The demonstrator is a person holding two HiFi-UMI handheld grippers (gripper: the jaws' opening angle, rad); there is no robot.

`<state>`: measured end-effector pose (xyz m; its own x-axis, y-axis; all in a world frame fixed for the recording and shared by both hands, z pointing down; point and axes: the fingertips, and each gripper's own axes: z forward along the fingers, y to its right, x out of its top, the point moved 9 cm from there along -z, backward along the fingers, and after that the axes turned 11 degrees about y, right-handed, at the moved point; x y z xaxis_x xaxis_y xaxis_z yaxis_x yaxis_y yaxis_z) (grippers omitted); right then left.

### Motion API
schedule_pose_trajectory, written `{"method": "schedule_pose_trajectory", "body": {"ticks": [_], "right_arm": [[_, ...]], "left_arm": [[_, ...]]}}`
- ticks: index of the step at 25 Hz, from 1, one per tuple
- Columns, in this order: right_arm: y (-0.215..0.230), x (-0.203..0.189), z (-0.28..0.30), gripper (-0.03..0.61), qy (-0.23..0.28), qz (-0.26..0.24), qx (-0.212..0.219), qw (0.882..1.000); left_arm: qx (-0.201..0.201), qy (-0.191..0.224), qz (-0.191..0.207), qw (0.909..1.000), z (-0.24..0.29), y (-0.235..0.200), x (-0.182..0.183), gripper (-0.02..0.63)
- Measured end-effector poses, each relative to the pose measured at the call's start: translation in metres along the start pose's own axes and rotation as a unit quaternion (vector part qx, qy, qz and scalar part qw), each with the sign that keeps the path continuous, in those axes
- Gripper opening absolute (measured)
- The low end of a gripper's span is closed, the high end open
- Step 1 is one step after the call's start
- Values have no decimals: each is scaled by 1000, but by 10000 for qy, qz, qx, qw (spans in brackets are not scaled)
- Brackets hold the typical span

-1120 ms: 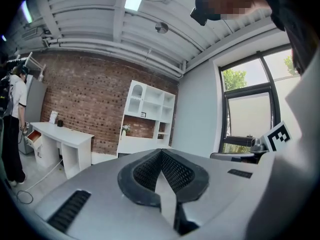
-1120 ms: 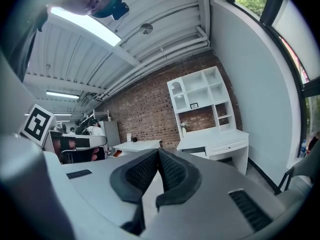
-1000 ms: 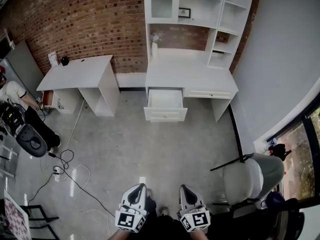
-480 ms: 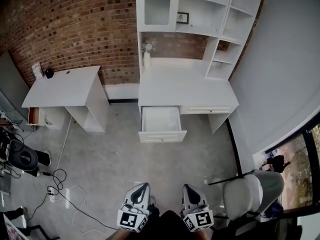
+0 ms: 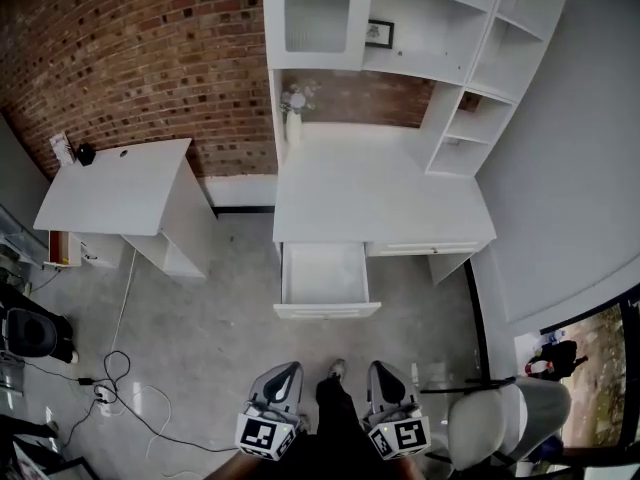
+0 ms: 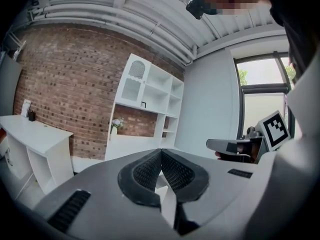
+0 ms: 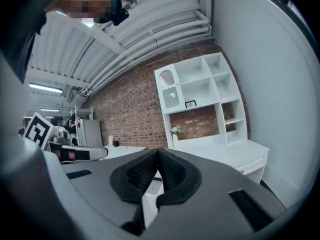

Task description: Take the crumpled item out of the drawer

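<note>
A white desk with a hutch (image 5: 380, 183) stands against the brick wall. Its left drawer (image 5: 325, 280) is pulled out toward me; from here its white inside shows no crumpled item that I can make out. My left gripper (image 5: 288, 369) and right gripper (image 5: 377, 367) hang side by side at the bottom of the head view, well short of the drawer. Both are shut with nothing between the jaws. In the left gripper view the pads (image 6: 150, 170) meet, and in the right gripper view the pads (image 7: 170, 171) meet too.
A second white desk (image 5: 115, 188) stands to the left along the brick wall. Cables (image 5: 110, 368) trail over the grey floor at the left. A grey chair (image 5: 505, 423) sits at the lower right. A small vase (image 5: 293, 118) stands on the hutch desk.
I have walked closer to the hutch desk: the open drawer has grown and slid down the head view. Both grippers kept their place, still shut.
</note>
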<state>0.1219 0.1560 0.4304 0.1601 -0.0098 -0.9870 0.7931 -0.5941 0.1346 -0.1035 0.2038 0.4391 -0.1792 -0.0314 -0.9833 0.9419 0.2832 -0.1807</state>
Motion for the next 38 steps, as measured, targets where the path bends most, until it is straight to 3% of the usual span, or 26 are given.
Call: {"method": "schedule_pose_trajectory", "body": {"ticks": [10, 19, 25, 32, 33, 35, 38], "right_arm": [[114, -3, 157, 14, -71, 91, 450, 9989], [158, -26, 225, 14, -373, 48, 168, 9992], [183, -44, 267, 14, -564, 387, -285, 9973], [208, -70, 294, 14, -747, 404, -405, 9956], [212, -75, 295, 14, -806, 344, -331, 9956], [219, -84, 296, 14, -922, 298, -266, 9949], [225, -97, 295, 14, -1002, 347, -322, 9938]], "left_arm": [[260, -440, 249, 9984, 183, -53, -14, 25], [-347, -1424, -52, 9892, 306, -97, -93, 26], [-365, -2253, -477, 9724, 377, -125, -167, 28], [-329, -3242, -1002, 9401, 417, -146, -262, 30], [-339, -3354, -1081, 9352, 423, -147, -275, 38], [-352, -3564, -1240, 9254, 431, -147, -300, 125], [-258, -3831, -1310, 9140, 438, -151, -335, 138]]}}
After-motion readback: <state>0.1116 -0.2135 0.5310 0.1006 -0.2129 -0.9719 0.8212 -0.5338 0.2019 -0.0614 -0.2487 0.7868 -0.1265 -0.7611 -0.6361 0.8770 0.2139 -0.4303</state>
